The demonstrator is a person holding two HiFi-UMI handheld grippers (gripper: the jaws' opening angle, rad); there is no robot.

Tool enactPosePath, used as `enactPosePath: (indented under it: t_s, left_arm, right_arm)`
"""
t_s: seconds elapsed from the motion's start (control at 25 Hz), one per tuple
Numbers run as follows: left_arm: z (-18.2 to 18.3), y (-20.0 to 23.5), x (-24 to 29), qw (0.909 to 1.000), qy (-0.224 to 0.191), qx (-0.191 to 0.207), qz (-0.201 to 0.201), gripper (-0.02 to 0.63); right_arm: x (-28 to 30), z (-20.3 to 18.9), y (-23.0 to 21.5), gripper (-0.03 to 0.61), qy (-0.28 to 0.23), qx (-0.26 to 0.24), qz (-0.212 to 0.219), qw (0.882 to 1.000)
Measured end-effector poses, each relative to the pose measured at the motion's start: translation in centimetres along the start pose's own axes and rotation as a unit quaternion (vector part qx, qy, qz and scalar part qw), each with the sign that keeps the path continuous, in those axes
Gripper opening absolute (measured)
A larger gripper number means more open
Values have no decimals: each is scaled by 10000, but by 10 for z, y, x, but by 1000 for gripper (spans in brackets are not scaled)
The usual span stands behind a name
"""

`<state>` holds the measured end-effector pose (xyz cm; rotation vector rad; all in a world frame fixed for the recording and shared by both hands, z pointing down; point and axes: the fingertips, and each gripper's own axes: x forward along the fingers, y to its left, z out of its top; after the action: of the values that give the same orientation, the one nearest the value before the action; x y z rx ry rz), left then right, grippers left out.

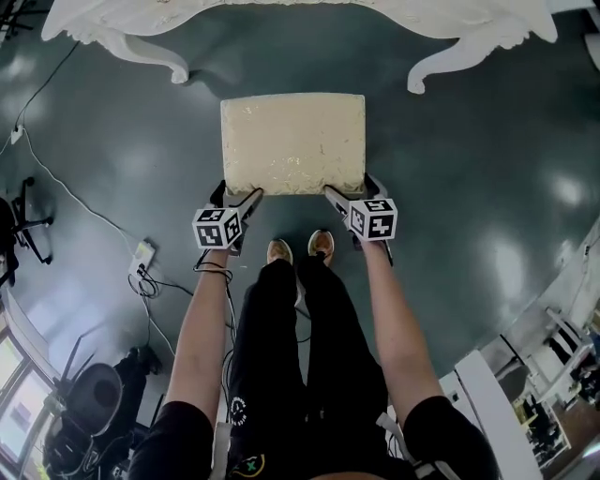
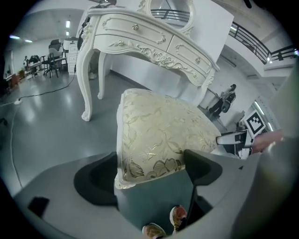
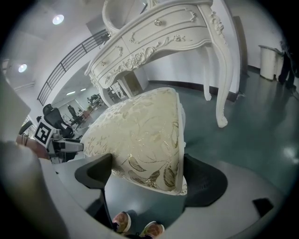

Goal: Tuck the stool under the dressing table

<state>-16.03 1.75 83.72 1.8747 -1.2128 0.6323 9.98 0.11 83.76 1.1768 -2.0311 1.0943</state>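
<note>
Stool before dressing table, left gripper and right gripper jaws tight on its 2 near corners.

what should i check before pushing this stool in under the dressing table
1. Hold of the left gripper on the stool, near left corner: ok, the cushion fills its jaws.
2. Hold of the right gripper on the near right corner: ok.
3. Stool lined up between the front legs of the dressing table: ok, in the head view it sits inside both.
4. The floor between stool and table free of things: ok.
5. Seat lower than the table's carved apron: cannot tell.
6. The cable out of the path: ok, off to the left.
</note>
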Motion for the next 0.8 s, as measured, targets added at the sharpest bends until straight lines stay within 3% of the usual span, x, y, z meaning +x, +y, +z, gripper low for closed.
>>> enactPosePath:
  t_s: [0.44, 0.8]
  left_arm:
    - [53, 28, 30, 9998, -160, -3, 134, 463]
    - [81, 34, 50, 9998, 27, 183, 110, 463]
  right_arm:
    - [32, 51, -8, 495, 1, -1, -377, 9993]
    - [45, 84, -16, 474, 71, -191, -743, 9970]
